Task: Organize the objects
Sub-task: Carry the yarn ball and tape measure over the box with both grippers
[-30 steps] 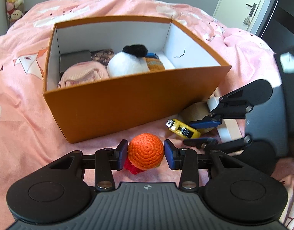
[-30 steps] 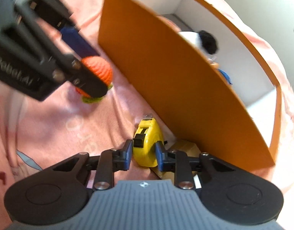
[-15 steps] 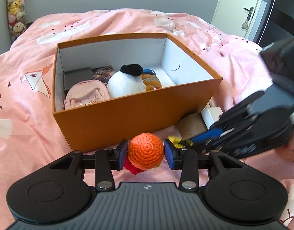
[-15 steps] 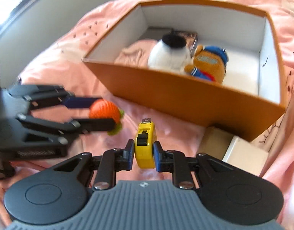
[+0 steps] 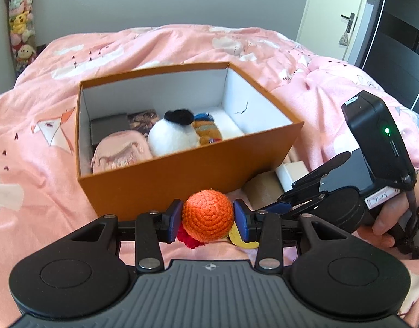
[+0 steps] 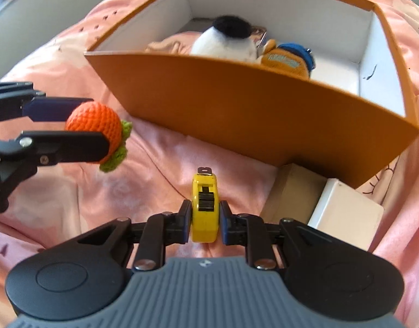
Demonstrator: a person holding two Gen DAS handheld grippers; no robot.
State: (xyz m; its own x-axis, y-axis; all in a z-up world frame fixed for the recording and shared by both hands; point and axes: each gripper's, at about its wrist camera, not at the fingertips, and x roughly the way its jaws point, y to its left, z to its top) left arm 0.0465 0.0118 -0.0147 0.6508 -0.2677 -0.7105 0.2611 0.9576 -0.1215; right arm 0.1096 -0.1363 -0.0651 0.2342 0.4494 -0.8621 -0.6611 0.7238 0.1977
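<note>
Lifted both loads clear of the bed (image 5: 59, 169) over the last second, up from beside the orange box (image 5: 193, 175) to a height that opened its whole interior to view. Clamped the left tool (image 5: 207, 220) on the orange crocheted ball (image 5: 208, 216), pads pressed to its two sides, green and red trim hanging below. Clamped the right tool (image 6: 203, 220) on the yellow tape measure (image 6: 204, 207), held upright and edge-on, hook tab pointing toward the box.

Meant, most likely, the pick-up step finished for both things and only the carry over the near wall and the drop left.

Held the left tool level, near the box's front wall, aimed at the far end of the bed. Held the right tool lower and off to the right, angled leftward across the front, a hand wrapped round its grip. Left behind on the bed, by the box's near right corner, a brown carton (image 6: 294, 191) and a white carton (image 6: 346, 216) touching each other. Already inside the box: white plush (image 5: 172, 136), pink pouch (image 5: 122, 154), orange plush (image 6: 287, 61).
</note>
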